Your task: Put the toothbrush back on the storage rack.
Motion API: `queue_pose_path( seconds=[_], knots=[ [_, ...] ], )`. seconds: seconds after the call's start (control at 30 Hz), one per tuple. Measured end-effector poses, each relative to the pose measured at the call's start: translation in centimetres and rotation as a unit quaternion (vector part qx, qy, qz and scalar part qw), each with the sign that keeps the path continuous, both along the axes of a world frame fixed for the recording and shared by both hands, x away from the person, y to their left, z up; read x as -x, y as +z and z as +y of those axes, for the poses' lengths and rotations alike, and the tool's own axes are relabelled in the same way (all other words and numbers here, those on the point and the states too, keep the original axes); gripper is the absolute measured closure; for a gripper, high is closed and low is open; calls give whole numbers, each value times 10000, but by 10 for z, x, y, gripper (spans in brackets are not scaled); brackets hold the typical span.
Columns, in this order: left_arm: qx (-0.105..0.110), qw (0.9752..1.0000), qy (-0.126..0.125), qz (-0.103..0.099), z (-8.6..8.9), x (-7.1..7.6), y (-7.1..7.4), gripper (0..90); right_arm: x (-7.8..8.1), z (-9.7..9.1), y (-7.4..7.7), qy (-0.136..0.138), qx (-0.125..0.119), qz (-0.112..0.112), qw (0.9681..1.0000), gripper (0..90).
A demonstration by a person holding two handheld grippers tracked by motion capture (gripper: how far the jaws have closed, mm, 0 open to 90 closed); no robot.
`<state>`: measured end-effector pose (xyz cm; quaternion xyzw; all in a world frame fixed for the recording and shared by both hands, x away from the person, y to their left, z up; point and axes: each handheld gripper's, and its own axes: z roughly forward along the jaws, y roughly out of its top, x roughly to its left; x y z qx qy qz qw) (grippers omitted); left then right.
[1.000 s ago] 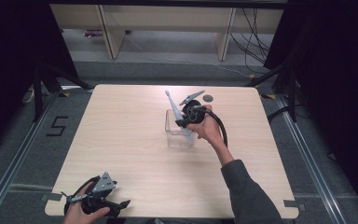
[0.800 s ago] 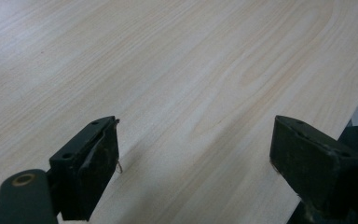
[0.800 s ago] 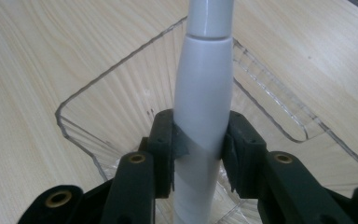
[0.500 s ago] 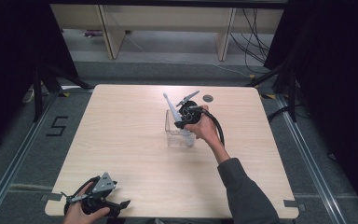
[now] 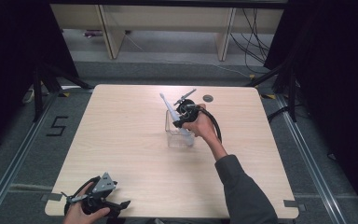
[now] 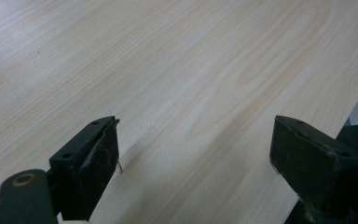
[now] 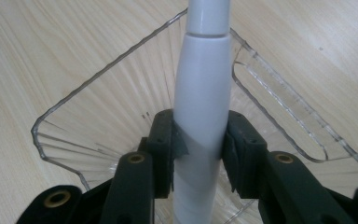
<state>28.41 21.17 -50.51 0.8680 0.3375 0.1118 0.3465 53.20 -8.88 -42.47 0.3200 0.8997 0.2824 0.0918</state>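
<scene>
A: Entry, right side first. What does the right gripper hold?

B: A white, smooth plastic electric toothbrush. In the right gripper view both black jaws press on the thick handle, one on each side, so it is a firm clamp on the toothbrush.

A: Position of the toothbrush?

B: Its lower end stands inside a clear ribbed plastic cup with a squarish rim. In the high view the cup sits on the light wooden table, a little right of centre and toward the far half. The toothbrush tilts, its thin head leaning up and to the far left, above the rim.

A: Does the cup touch the gripper?

B: Cannot tell; the jaws sit over the cup opening, and the person's right hand covers the right side of it.

A: Left side?

B: The left gripper rests at the near left corner of the table, in the person's left hand. In the left gripper view its jaws stand wide apart with bare wood grain between them; nothing is held.

A: Anything else on the table?

B: A small dark round disc near the far edge, to the right of the right gripper and apart from the cup.
</scene>
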Motion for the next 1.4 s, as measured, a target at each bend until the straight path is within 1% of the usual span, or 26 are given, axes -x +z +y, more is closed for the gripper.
queue_pose_path(
  seconds=[0.17, 0.2, 0.23, 0.27, 0.4, 0.43, 0.5, 0.57, 0.6, 0.63, 0.67, 0.77, 0.8, 0.83, 0.87, 0.93, 0.97, 1.03, 1.07, 1.13, 1.2, 1.27, 1.3, 1.33, 1.37, 1.4],
  knots=[
    [-2, 10000, -3, 4, 0, 0, 0, 151, -1, 1, -1, -32, -7, -4, 10000, 660],
    [0, 10000, -3, 0, 0, 0, 0, 151, 0, 1, -1, -54, -18, 31, 10000, 653],
    [0, 10000, -2, -2, 0, 0, 0, 151, 1, 1, 0, -113, -42, 172, 9998, 645],
    [27, 10000, -9, -8, 0, 0, -1, 151, 0, 0, 0, -24, -50, 69, 10000, 644],
    [-21, 10000, -12, 7, 0, 0, -1, 151, 3, -2, 3, -114, -99, 44, 9999, 602],
    [33, 10000, -11, 28, -1, 1, -1, 151, 5, -2, 5, -262, -99, 136, 9995, 583],
    [31, 10000, 13, 27, -1, 1, -1, 151, 7, -5, 8, -308, -162, 85, 9994, 527],
    [-34, 10000, -7, 8, 0, 0, -1, 151, 9, -10, 13, -177, -306, -42, 9994, 497],
    [-38, 10000, -9, 10, 0, 0, -1, 151, 11, -12, 15, -270, -386, -132, 9988, 480],
    [-38, 10000, -8, 11, 0, 0, -1, 151, 13, -14, 18, -284, -425, -113, 9986, 471],
    [-21, 10000, 3, 13, 0, 0, -1, 151, 15, -17, 20, -163, -535, -214, 9982, 464],
    [-42, 10000, -6, 20, 0, 1, -1, 151, 21, -22, 26, -71, -583, -330, 9977, 461],
    [-34, 10000, 13, 29, 0, 1, -1, 151, 24, -25, 27, -66, -627, -347, 9974, 457],
    [-48, 10000, 2, 13, 0, 1, -1, 151, 26, -25, 27, -242, -669, -348, 9969, 451],
    [-35, 10000, 5, 13, 0, 1, -1, 151, 28, -28, 30, -272, -627, -249, 9974, 446],
    [-8, 10000, 2, 2, 0, 1, -1, 151, 31, -30, 30, -292, -678, -284, 9969, 439],
    [-2, 10000, 20, 8, 0, 1, -1, 151, 31, -32, 29, -227, -764, -378, 9961, 432],
    [-27, 10000, 19, 18, 0, 0, -1, 151, 33, -34, 30, -350, -723, -385, 9960, 421],
    [-24, 10000, 18, 21, 0, 1, -1, 151, 32, -37, 31, -64, -811, -543, 9952, 420],
    [-18, 10000, 29, 22, 0, 1, -1, 151, 35, -40, 31, -57, -886, -547, 9945, 415],
    [-15, 10000, 39, 18, 0, 1, -1, 151, 40, -42, 32, -177, -914, -457, 9946, 409],
    [-6, 10000, 52, 20, 0, 1, -2, 151, 42, -46, 33, -75, -957, -554, 9938, 398],
    [-17, 10000, 48, 24, 0, 1, -2, 151, 44, -47, 33, -195, -952, -529, 9939, 394],
    [-19, 10000, 46, 24, 0, 1, -2, 151, 44, -49, 33, -138, -1051, -643, 9923, 390],
    [-20, 10000, 48, 25, 0, 1, -2, 151, 46, -49, 33, -195, -1096, -611, 9919, 385],
    [4, 10000, 52, 20, 0, 0, -2, 151, 47, -52, 35, -128, -1054, -651, 9922, 383]
  ],
)
